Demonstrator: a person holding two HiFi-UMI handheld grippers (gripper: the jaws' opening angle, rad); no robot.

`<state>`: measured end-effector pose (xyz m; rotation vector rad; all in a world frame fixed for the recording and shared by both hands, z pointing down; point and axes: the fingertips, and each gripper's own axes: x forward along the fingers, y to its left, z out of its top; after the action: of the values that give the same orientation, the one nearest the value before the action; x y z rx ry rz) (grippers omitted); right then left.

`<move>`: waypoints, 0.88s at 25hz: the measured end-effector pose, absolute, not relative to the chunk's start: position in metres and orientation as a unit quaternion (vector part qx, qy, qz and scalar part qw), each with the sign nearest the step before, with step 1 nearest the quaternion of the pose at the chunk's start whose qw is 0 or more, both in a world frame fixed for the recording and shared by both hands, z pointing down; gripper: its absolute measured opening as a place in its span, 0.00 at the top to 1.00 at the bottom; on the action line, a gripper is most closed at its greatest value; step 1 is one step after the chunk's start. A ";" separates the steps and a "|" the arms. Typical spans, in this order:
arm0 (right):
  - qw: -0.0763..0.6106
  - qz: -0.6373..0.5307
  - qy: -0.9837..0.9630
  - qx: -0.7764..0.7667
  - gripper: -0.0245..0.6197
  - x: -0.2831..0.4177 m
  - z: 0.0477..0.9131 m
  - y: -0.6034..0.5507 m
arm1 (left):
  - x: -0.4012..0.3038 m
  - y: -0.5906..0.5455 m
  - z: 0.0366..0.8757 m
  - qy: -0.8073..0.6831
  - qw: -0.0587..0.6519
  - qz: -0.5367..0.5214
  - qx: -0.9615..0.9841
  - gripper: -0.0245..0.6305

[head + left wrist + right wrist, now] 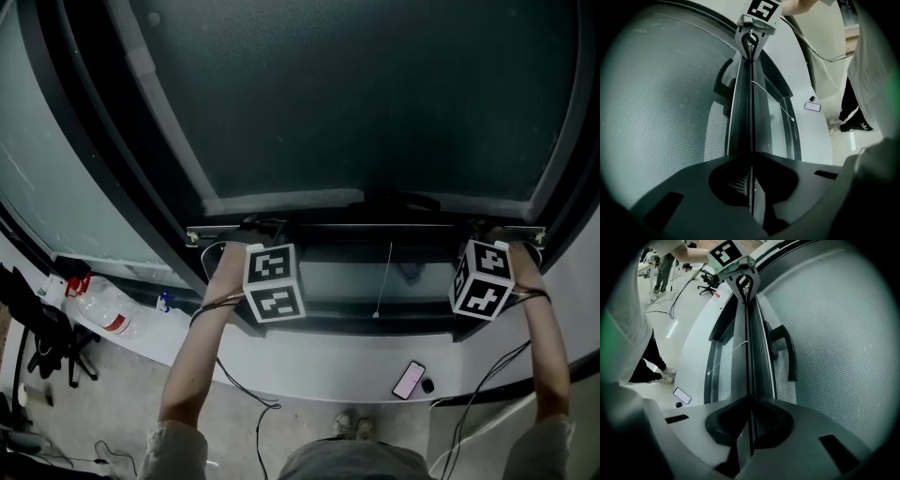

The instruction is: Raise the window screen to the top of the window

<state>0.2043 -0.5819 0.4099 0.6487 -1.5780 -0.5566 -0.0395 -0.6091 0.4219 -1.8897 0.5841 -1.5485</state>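
The window screen (356, 94) is a dark mesh panel ending in a thin bottom bar (375, 226) with a black handle (403, 200) at its middle. My left gripper (251, 228) holds the bar near its left end, my right gripper (495, 232) near its right end. In the left gripper view the left gripper (751, 157) is shut on the bar's thin edge (743, 108), mesh (661, 93) to its left. In the right gripper view the right gripper (750, 397) is shut on the same bar (752, 348), mesh (834, 333) to its right.
A thin pull cord (384, 281) hangs below the bar in front of the window frame. A phone (409, 380) lies on the white sill. Plastic bottles (103, 314) stand on the sill at left, and a black chair (47, 337) is on the floor beside them.
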 end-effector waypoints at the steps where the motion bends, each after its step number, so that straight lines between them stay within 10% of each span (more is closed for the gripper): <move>1: 0.629 -0.240 -0.684 0.280 0.93 0.204 0.410 -0.582 | -0.039 -0.609 0.422 0.221 0.305 -0.587 -0.717 0.93; 22: 0.607 -0.293 -0.665 0.321 0.94 0.203 0.320 -0.589 | -0.042 -0.615 0.333 0.271 0.328 -0.548 -0.720 0.93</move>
<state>0.2027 -0.5890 0.3195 0.7412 -1.5374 -0.6765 -0.0419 -0.6149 0.3327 -1.8851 0.7105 -1.4356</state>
